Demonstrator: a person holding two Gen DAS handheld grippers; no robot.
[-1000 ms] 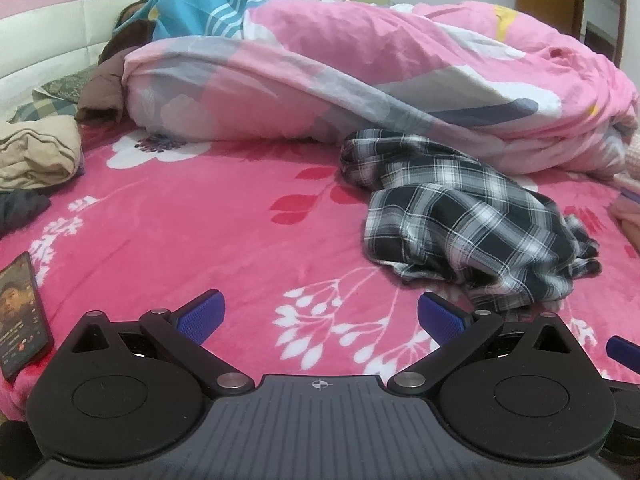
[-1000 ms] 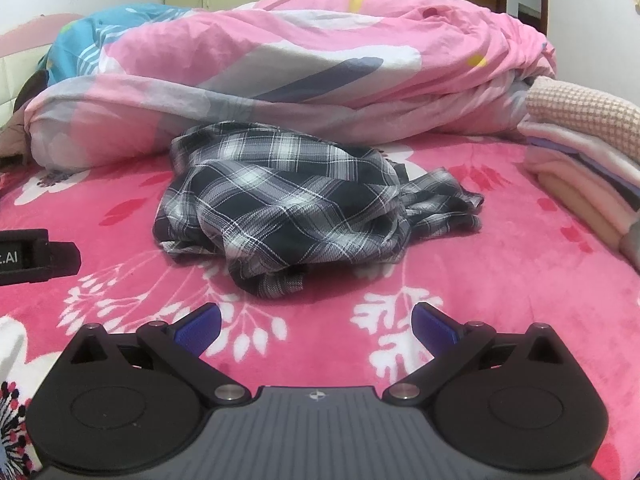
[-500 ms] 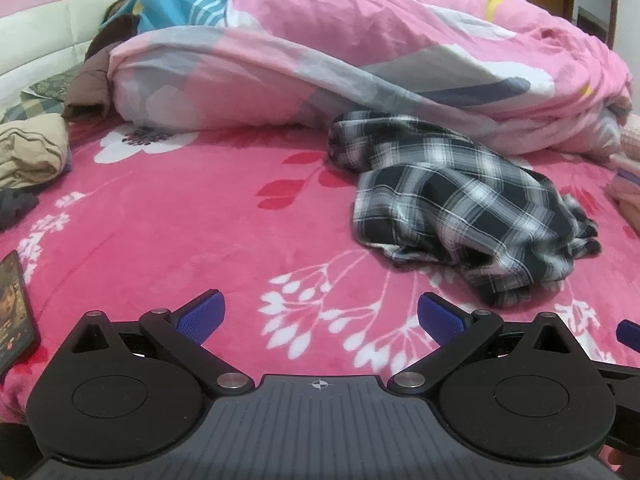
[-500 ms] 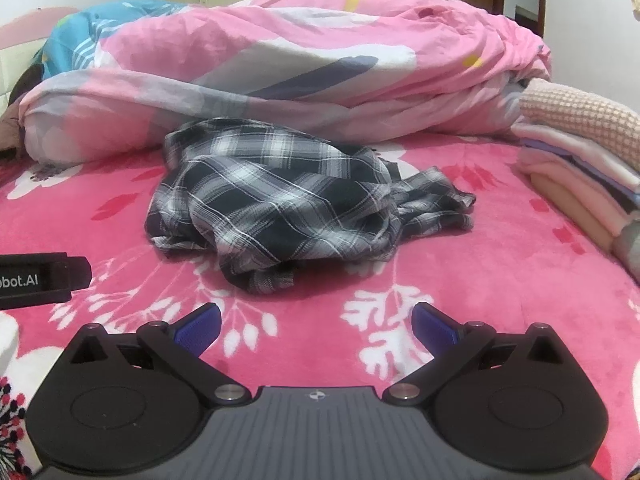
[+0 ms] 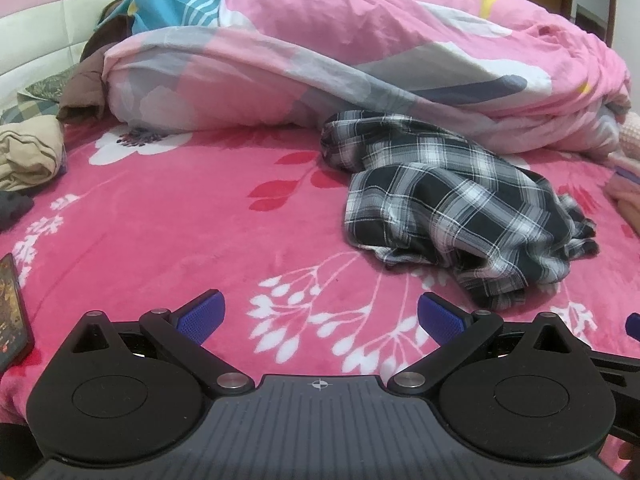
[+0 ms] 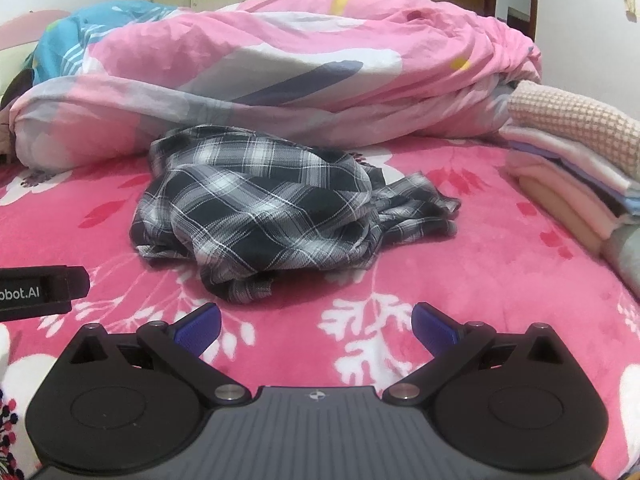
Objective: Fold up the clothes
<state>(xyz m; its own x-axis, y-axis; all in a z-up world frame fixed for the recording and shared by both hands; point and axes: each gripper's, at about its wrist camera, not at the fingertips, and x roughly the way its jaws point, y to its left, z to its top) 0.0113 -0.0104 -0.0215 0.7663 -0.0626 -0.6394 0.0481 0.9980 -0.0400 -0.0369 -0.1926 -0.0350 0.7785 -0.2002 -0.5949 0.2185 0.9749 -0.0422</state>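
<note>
Plaid shirt (image 6: 256,204) lies crumpled in a heap on the pink floral bedspread (image 5: 180,216), just in front of the rolled pink duvet (image 5: 360,60) and right of the left gripper's centre line. Both tools hang short of it with jaws spread wide and nothing between them: the left gripper (image 5: 320,316) over bare blanket, the right gripper (image 6: 316,326) almost facing the heap's near edge.

The step in hand looks like the first pick — finding something to grip so the shirt can be opened flat before any fold. A good way is to avoid biting into the middle of the bundle, where several layers would come up together. The loose tail (image 6: 240,292) nearest the right gripper seems a single edge and a fair first hold; the left tool would do best reaching for the far-left rim of the heap, so the two holds are well apart and the cloth can be drawn out between them.

Folded clothes (image 6: 576,168) stacked at the right and a phone (image 5: 12,312) at the left edge should be kept out of the sweep.
</note>
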